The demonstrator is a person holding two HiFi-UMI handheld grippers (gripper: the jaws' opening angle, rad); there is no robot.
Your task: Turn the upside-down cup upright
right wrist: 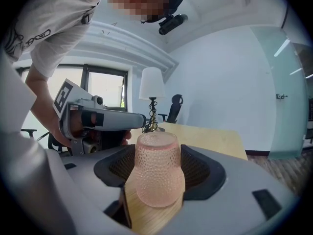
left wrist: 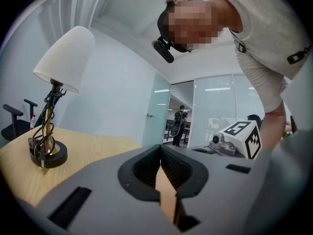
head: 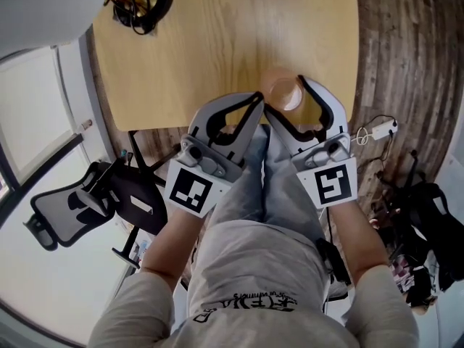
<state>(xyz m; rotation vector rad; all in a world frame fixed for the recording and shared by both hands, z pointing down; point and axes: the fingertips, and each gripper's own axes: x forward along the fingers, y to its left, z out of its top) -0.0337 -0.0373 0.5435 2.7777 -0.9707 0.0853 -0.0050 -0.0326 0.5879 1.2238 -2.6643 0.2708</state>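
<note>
A pink, dimpled glass cup (head: 283, 91) (right wrist: 157, 170) stands on the wooden table (head: 217, 35) near its front edge, wide bulge down and narrower end up. My right gripper (head: 285, 93) (right wrist: 157, 151) reaches level around it, with both ribbed pads (right wrist: 198, 168) against the cup's sides. My left gripper (head: 255, 101) (left wrist: 161, 150) hovers just left of the cup at the table edge, shut with nothing between its jaws. In the right gripper view it shows as a grey body beside the cup.
A table lamp (left wrist: 61, 58) (right wrist: 151, 84) with a black base (head: 141, 2) stands at the table's far left corner. An office chair (head: 80, 201) sits left of the person. A power strip (head: 377, 129) and dark bags (head: 428, 223) lie on the floor at the right.
</note>
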